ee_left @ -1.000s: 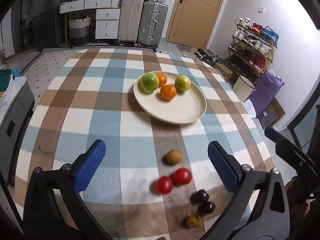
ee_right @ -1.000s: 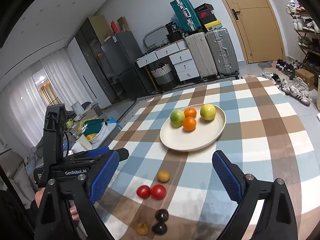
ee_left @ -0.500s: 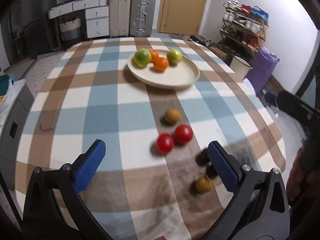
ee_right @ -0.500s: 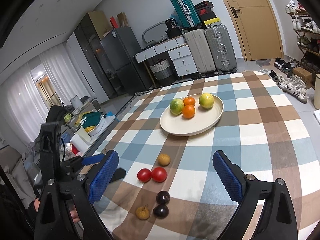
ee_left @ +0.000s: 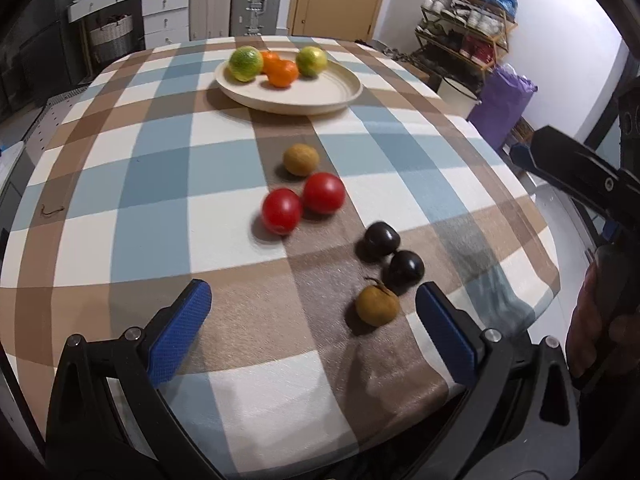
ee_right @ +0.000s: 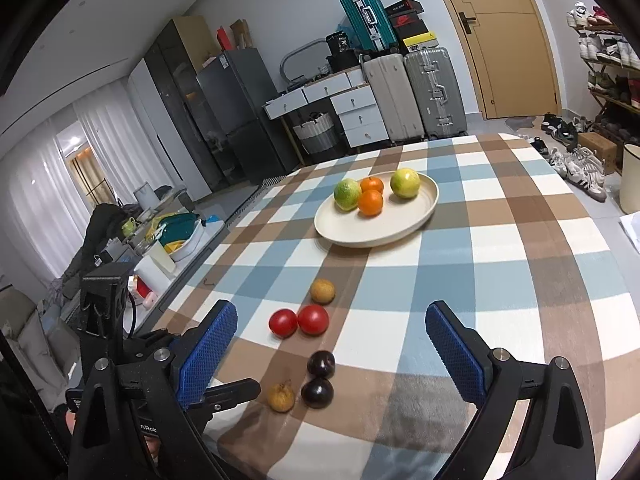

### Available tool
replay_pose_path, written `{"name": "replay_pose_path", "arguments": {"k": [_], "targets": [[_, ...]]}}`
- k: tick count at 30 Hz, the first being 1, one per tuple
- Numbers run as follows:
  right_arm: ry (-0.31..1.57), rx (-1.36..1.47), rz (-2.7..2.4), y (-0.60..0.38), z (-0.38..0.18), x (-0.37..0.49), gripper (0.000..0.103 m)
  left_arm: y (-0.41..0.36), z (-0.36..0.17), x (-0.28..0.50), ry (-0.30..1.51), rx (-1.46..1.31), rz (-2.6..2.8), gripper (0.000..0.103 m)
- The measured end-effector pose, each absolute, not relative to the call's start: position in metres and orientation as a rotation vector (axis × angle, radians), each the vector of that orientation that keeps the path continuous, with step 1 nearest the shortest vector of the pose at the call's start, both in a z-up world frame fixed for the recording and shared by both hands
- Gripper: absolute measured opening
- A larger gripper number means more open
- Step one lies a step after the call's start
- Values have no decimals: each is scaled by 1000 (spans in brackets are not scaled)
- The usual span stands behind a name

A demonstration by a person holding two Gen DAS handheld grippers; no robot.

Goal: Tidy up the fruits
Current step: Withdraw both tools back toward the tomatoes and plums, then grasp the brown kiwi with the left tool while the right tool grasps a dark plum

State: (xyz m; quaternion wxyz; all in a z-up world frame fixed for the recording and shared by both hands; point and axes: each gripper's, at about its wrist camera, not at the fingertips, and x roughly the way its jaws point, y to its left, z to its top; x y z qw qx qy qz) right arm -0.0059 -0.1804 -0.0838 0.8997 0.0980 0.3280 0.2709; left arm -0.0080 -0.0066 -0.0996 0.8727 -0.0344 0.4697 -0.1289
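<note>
Left gripper [ee_left: 308,320] spread, empty; brown fruit [ee_left: 377,305] by right finger, near table's [ee_left: 120,216] near edge. Right gripper [ee_right: 332,344] spread, empty; its view alone shows fridge [ee_right: 236,112].

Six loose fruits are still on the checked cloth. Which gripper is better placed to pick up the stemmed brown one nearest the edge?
Probably the left gripper. It is open, and the stemmed brown fruit lies just ahead between its blue pads. The right gripper, also open, sits higher, and that fruit appears low left by its left pad.
</note>
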Motion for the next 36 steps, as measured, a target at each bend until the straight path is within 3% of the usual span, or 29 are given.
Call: {"name": "replay_pose_path", "arguments": {"k": [7,12,14,17,36], "targets": [[681,206,534,-192,-90,-13,98,-21,-112,-11,1023,-29,-303,101],[686,207,523,-195,-93,-15,98,-28,-112,-15,987,-33,-393,72],[688,202,521,-196,-95,-17,98,-30,-112,-15,988,-39,-416,47],[695,202,523,-196,-97,-17,98,-29,-115,-14,1003,-51,-448,24],[764,52,555,-160,-125,-27,98,25,-77,-14,894,-126,-379,24]]}}
